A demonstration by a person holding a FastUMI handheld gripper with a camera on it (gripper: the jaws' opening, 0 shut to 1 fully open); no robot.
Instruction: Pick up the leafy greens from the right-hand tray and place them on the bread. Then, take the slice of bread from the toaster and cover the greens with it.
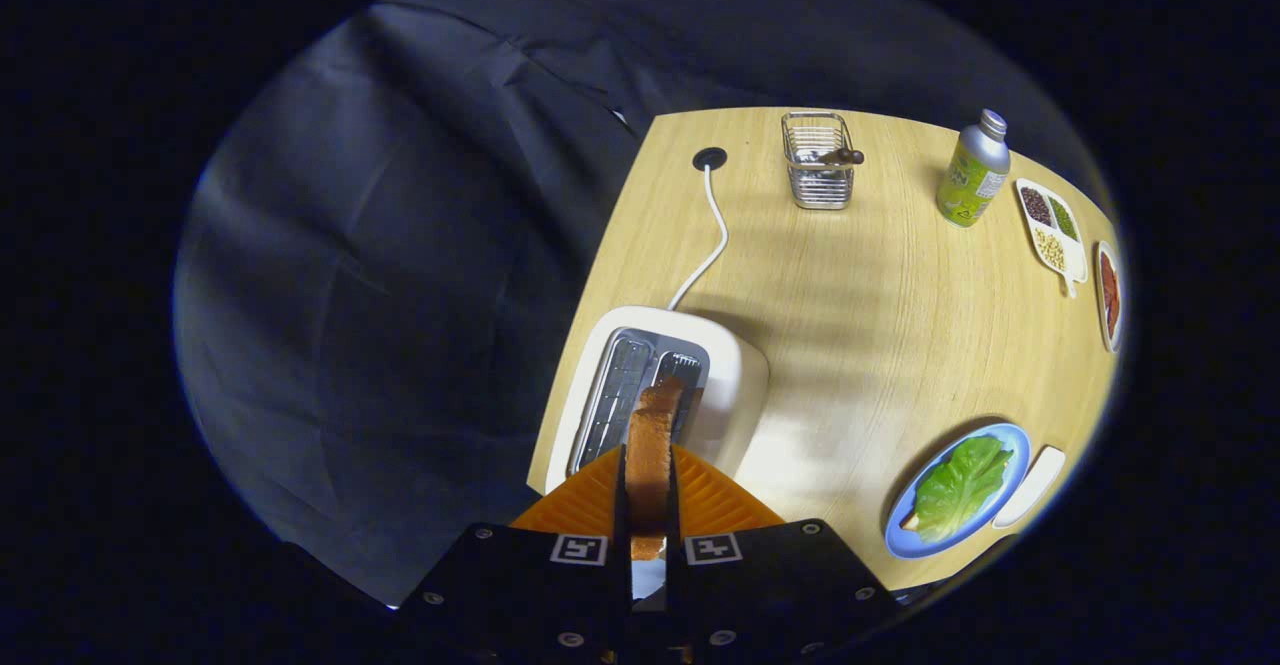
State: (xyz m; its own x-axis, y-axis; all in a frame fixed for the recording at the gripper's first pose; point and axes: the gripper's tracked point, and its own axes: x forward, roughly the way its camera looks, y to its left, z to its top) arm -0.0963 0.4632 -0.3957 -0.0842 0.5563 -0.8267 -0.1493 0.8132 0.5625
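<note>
My gripper (648,465) is shut on a slice of toasted bread (652,445), held edge-on between the two orange fingers (590,500). The slice hangs above the white toaster (735,385), over its right-hand slot. To the right of the fingers, near the table's front edge, a blue plate (1010,445) carries the leafy greens (962,485). The greens lie on top of a slice of bread, of which a corner (910,521) peeks out beneath them.
A white tray (1032,485) lies beside the blue plate. At the back of the wooden table (860,315) stand a wire basket (818,160), a green bottle (972,170) and divided dishes of beans (1052,225). The toaster's white cord (712,235) runs to a hole in the table.
</note>
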